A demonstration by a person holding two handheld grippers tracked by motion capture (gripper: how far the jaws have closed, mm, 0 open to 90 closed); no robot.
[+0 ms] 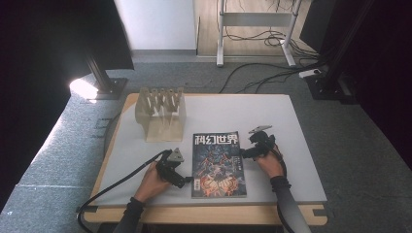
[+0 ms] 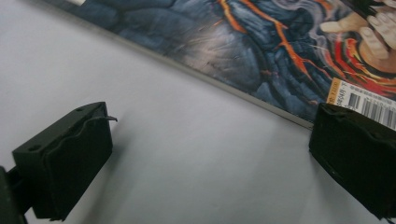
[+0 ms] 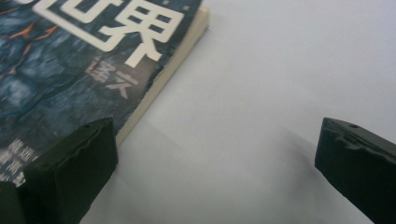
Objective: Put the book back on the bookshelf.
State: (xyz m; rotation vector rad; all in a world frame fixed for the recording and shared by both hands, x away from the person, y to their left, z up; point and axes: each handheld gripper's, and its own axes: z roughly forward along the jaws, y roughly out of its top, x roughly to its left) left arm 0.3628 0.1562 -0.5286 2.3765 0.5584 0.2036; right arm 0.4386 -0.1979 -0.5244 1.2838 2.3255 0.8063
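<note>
Near the front edge of the desk, the left tongs are lying released, jaws spread wide over bare desk just beside the magazine's left edge, one jaw overlapping its barcode corner in the left gripper view. The right tongs are also gaping wide, straddling the magazine's right edge, one jaw over the cover. The magazine is lying flat, front and centre. A wooden rack is standing toward the back left corner.
</note>
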